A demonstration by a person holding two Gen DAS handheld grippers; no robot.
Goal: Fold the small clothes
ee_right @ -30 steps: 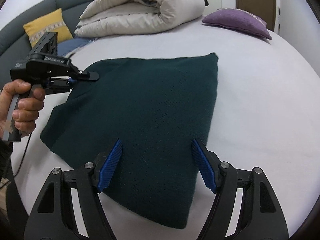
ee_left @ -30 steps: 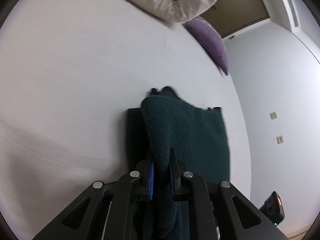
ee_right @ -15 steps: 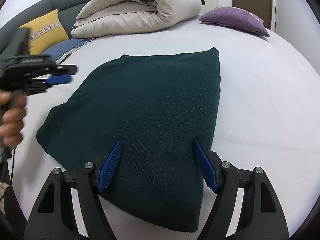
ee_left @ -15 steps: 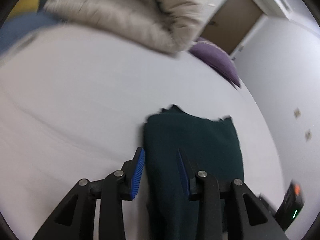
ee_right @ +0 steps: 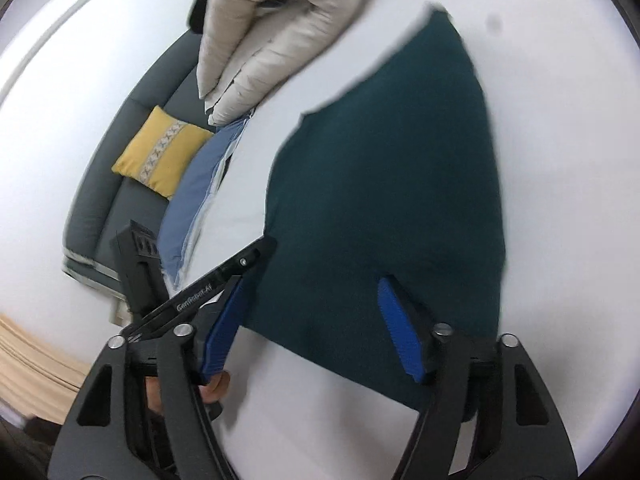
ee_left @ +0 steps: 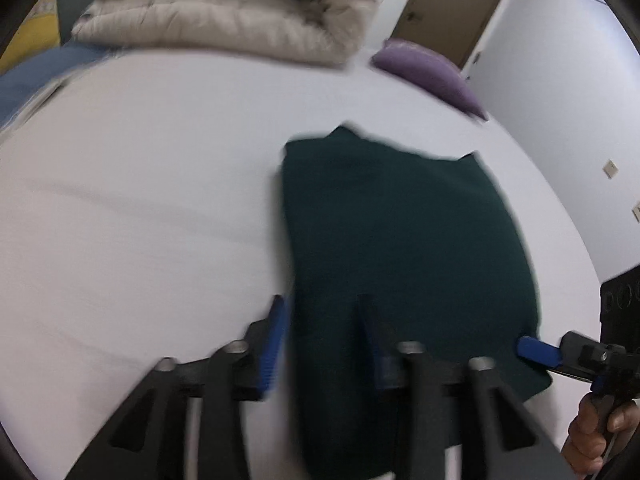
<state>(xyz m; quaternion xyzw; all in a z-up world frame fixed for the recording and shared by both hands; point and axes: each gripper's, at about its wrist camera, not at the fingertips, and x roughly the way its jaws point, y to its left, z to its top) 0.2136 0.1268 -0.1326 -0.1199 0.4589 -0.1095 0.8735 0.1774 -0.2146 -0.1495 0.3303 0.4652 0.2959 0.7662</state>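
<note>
A dark green knit garment (ee_left: 404, 236) lies folded flat on the white bed; it also shows in the right wrist view (ee_right: 392, 184). My left gripper (ee_left: 322, 320) is open and empty, its fingers straddling the garment's near left edge. My right gripper (ee_right: 316, 320) is open and empty over the garment's near end. The right gripper also shows at the lower right of the left wrist view (ee_left: 538, 350), at the garment's corner. The left gripper's body crosses the right wrist view (ee_right: 216, 284), left of the garment.
A rolled beige duvet (ee_left: 224, 12) and a purple cushion (ee_left: 428, 72) lie at the far side of the bed (ee_left: 140, 200). A yellow cushion (ee_right: 160, 156) sits on a grey sofa (ee_right: 108, 196) beside blue bedding (ee_right: 196, 196). A door (ee_left: 448, 12) is behind.
My left gripper let go of the garment fold, opened and pulled back. The garment now lies flat. My right gripper has tilted and swung toward the garment's near corner, staying open.
</note>
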